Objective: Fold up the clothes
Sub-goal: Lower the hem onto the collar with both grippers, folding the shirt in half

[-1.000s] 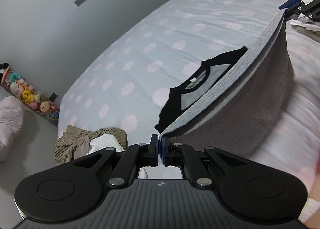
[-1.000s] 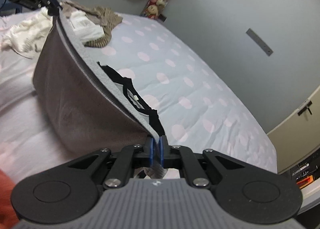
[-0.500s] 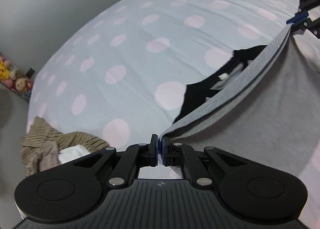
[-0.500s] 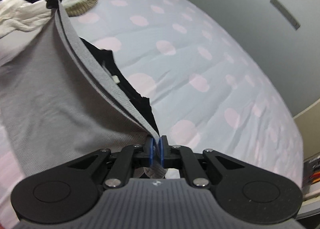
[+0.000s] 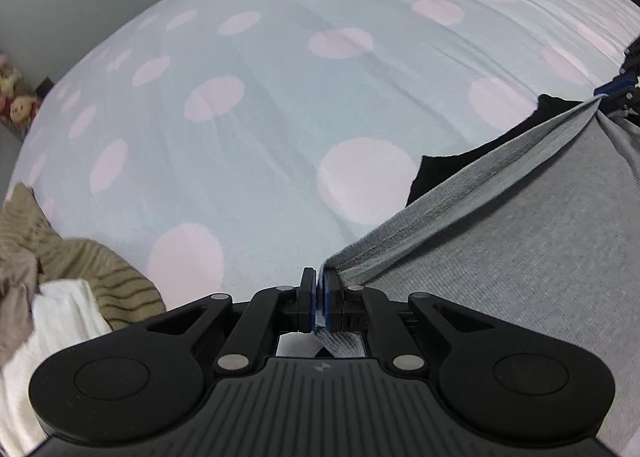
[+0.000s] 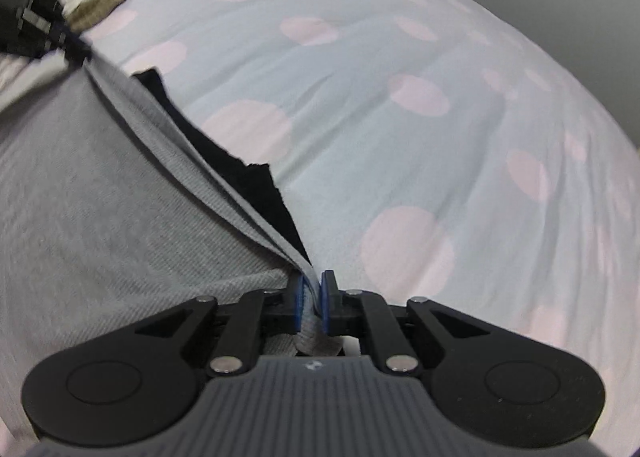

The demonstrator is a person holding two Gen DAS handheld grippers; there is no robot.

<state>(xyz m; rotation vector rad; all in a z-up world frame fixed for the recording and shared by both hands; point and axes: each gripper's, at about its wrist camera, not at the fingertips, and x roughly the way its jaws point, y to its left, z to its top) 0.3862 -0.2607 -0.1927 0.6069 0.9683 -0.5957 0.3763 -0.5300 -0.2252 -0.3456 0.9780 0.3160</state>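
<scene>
Two claws: both pinched tight on the same edge of one grey garment, one at each end.
Left claw (image 5: 319,289): blue pads pressed together with the ribbed grey hem caught between them; a scrap of grey cloth pokes out behind the pads.
Right claw (image 6: 312,293): pads clamped on a bunched fold of the grey hem, the cloth filling the narrow gap between them.
Right claw seen from the left wrist (image 5: 618,89): at the far right edge, its blue pad at the other end of the hem.
Left claw seen from the right wrist (image 6: 60,33): blurred, at the upper left, where the hem ends.
Grey garment (image 5: 520,257): a knit top, its ribbed hem stretched in a line between the two claws, the body spreading away below the hem; in the right wrist view (image 6: 100,197) it fills the left side.
Black part (image 5: 436,173): dark fabric showing just beyond the hem, lying against the bed; whether it belongs to the grey garment cannot be told.
Bed (image 5: 260,117): pale blue cover with pink dots, lightly creased, under and beyond the garment.
Clothes pile (image 5: 80,269): tan striped fabric with white cloth, on the bed to the left of the left claw, apart from the grey garment.
Plush toys (image 5: 16,101): small, blurred, at the far left edge.
</scene>
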